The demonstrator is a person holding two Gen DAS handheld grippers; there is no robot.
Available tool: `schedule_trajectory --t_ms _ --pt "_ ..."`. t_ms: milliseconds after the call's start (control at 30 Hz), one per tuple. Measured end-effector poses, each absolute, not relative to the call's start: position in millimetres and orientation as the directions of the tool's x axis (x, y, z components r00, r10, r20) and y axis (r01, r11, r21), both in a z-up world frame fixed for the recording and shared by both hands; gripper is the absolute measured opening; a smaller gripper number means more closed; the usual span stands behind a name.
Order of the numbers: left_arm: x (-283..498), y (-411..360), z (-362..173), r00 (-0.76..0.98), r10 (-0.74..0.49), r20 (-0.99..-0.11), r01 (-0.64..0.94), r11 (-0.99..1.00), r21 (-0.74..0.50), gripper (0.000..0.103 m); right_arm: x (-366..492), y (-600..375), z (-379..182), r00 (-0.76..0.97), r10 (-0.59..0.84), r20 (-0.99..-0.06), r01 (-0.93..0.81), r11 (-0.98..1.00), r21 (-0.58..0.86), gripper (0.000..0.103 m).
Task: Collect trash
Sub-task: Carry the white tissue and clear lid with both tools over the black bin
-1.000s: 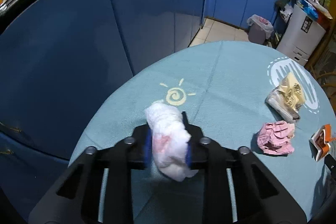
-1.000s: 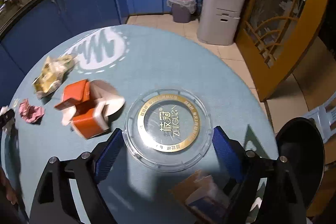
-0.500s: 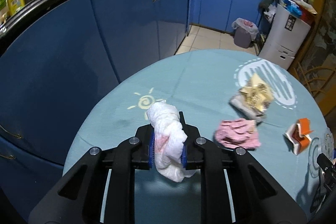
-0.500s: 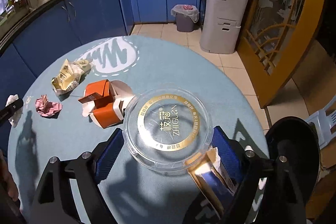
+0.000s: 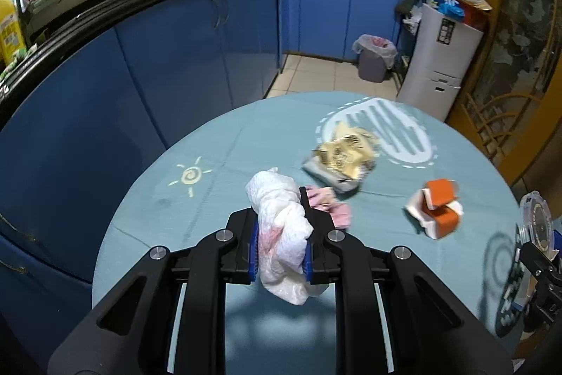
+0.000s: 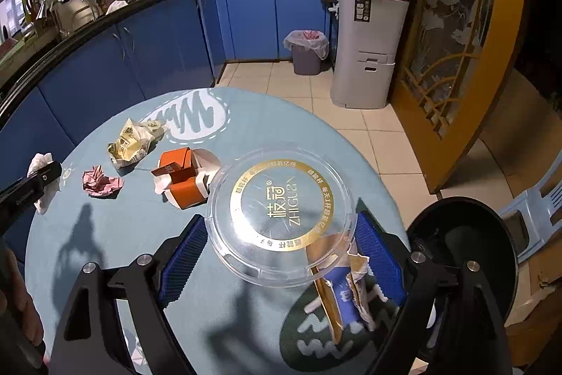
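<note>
My left gripper (image 5: 279, 245) is shut on a crumpled white tissue (image 5: 277, 199), held above the round teal table (image 5: 246, 136). My right gripper (image 6: 280, 234) grips a clear round plastic lid (image 6: 281, 195) with a gold ring by its rim between the blue pads, and the lid is off the table. On the table lie a yellow wrapper (image 6: 130, 143), a pink paper wad (image 6: 100, 181), an orange-and-white carton (image 6: 182, 178) and a torn blue-and-gold packet (image 6: 344, 290) below the lid. The right wrist view also shows the tissue (image 6: 38, 160) at far left.
A lined trash bin (image 6: 307, 51) stands on the tiled floor beside a white cabinet (image 6: 365, 51). Blue kitchen cabinets (image 5: 175, 58) curve behind the table. A black round tub (image 6: 460, 252) and a blue plastic chair (image 6: 537, 209) are at the right. A hand (image 6: 17, 304) shows at lower left.
Both grippers have risen and pulled back with their loads, so more of the kitchen shows. The lid is higher above the table and the torn packet has come into view beneath it.
</note>
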State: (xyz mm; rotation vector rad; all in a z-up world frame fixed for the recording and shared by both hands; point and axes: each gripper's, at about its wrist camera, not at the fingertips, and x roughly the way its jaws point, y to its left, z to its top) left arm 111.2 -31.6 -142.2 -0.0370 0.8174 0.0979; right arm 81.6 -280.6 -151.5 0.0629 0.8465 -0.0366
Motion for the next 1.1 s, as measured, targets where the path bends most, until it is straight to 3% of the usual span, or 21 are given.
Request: schedule_trajectory --t_ms 400,1100 --pt "96.0 -77.1 -119.2 0.708 0.007 -0.706 -0.012 1.000 -0.001 0.019 57.3 -305.5 -140.6 0.689 -0.012 -0.724 0.092 0.993 0.072 0.083" --pt "74.1 -236.8 -107.2 0.704 -0.185 -0.685 0.297 0.954 0.047 0.019 8.9 -407.1 -148.9 0.687 -0.088 -0.721 0.261 0.956 0.131 0.083"
